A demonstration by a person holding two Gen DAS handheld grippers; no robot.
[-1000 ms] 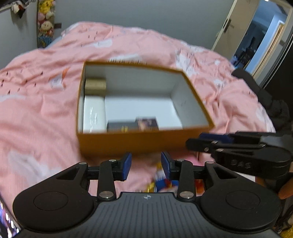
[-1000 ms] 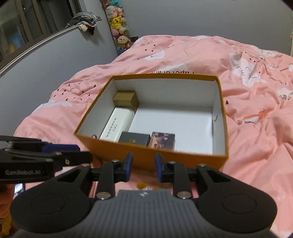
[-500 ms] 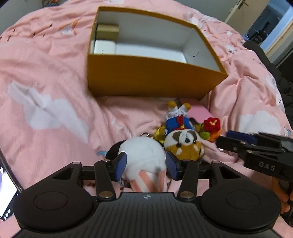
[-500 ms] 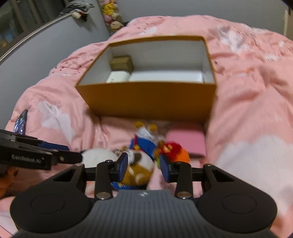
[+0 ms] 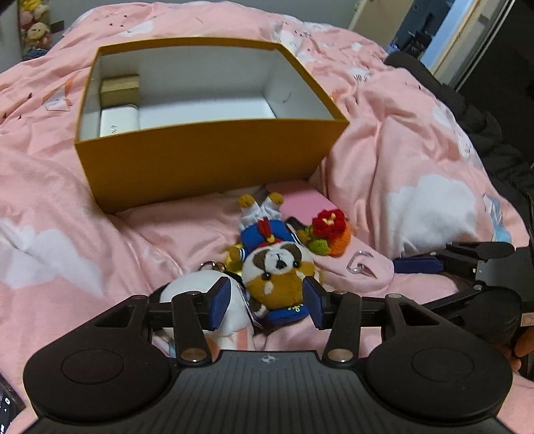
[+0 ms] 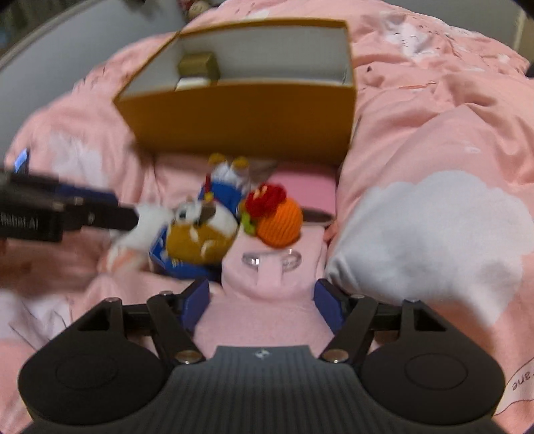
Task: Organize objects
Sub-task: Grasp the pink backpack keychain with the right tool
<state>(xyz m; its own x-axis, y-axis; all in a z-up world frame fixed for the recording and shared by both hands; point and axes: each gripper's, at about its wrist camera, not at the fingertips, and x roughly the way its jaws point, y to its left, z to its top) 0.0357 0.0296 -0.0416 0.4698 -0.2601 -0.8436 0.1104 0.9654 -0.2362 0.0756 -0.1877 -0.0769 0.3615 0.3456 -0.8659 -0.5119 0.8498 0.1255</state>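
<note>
An open orange box (image 5: 207, 160) sits on the pink duvet, with a gold box (image 5: 120, 88) and a white box (image 5: 118, 123) inside. In front of it lie a brown dog plush in blue clothes (image 5: 277, 270), a white plush (image 5: 197, 293), a crocheted red-and-orange flower (image 5: 328, 233) and a soft pink item with a clear hook (image 6: 270, 267). My left gripper (image 5: 267, 300) is open, its pads either side of the dog plush. The jaws of my right gripper (image 6: 263, 300) are opening, and the soft pink item lies between them. Each gripper shows in the other's view, the right (image 5: 424, 258) and the left (image 6: 125, 208).
A flat pink pad (image 5: 307, 203) lies against the box's front. Dark clothing (image 5: 467, 110) is heaped at the bed's right edge, below a doorway (image 5: 467, 40). Stuffed toys (image 5: 33, 26) hang at the far left wall. A lit screen (image 6: 21, 160) lies on the left.
Both grippers dropped from above the box to the toys in front of it. The left jaws widened around the dog plush; the right jaws widened over the soft pink item.
</note>
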